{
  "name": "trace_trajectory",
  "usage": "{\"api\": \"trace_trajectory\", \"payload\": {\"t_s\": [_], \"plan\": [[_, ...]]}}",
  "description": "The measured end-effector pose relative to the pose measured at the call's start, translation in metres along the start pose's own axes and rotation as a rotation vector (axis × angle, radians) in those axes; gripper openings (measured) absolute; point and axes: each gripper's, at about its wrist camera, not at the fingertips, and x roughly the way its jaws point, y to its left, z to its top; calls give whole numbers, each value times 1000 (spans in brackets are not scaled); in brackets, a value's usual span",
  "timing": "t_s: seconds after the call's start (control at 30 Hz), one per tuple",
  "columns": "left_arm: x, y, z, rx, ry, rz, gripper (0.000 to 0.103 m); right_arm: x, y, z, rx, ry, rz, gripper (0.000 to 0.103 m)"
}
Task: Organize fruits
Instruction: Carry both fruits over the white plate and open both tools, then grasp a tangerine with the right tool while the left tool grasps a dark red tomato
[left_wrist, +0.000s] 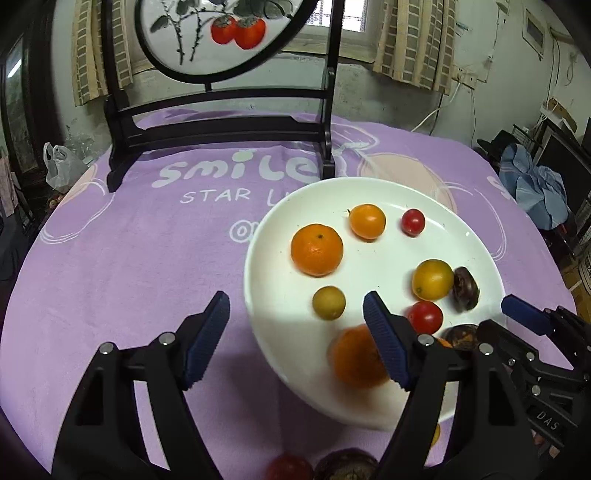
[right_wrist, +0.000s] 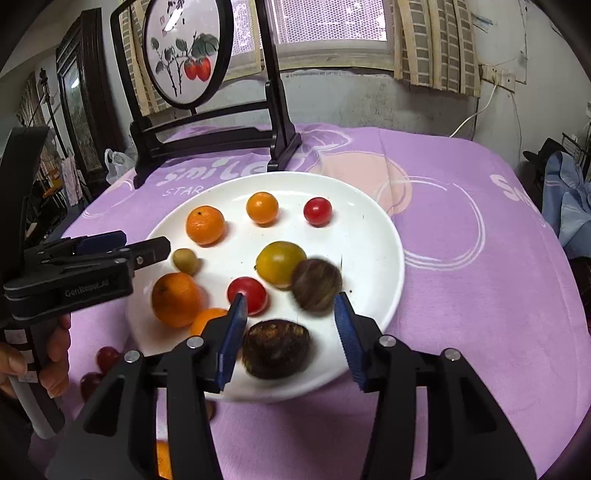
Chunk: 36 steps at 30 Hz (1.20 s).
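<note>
White plate (right_wrist: 373, 236): two tangerines, two cherry tomatoes, two chestnuts. Left tool (left_wrist: 295, 332) wide, empty; right tool (right_wrist: 291, 332) apart, empty.

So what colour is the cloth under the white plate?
Lilac tablecloth with white lettering, clearest in the right wrist view.

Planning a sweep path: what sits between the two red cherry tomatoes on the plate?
The yellow tomato sits between the far red tomato and the near red tomato on the plate. Both wrist views show it.
</note>
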Motion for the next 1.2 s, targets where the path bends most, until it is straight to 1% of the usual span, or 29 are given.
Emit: {"api": "trace_trajectory", "payload": {"t_s": [0.17, 0.27, 0.37, 0.47, 0.53, 0.63, 0.77, 0.9, 1.1, 1.13, 1.17, 1.2], "plan": [[-28, 9, -13, -21, -12, -18, 80, -25, 8, -17, -41, 2, 3, 49], [-49, 12, -27, -9, -38, 0, 80, -42, 15, -30, -71, 1, 15, 50], [-63, 13, -41, 16, -39, 14, 80, -55, 23, -45, -96, 12, 28, 50], [-78, 16, -59, 19, -41, 5, 80, -61, 34, -61, -129, 33, 36, 53], [-87, 19, -71, 9, -47, -8, 83, -63, 44, -72, -151, 49, 45, 56], [-92, 21, -89, -4, -40, -11, 86, -61, 63, -89, -199, 89, 58, 57], [-89, 28, -108, -17, -24, -19, 86, -53, 79, -102, -221, 130, 84, 57], [-87, 36, -113, -4, -34, -8, 86, -40, 91, -105, -235, 147, 65, 57], [-82, 50, -111, -39, -23, -31, 86, -19, 93, -102, -211, 155, 42, 57], [-82, 52, -111, -46, -22, -35, 86, -18, 93, -102, -209, 145, 37, 54], [-82, 53, -111, -53, -20, -37, 86, -17, 93, -102, -214, 136, 23, 49], [-82, 53, -111, -57, -17, -42, 87, -17, 93, -100, -213, 132, 29, 43]]}}
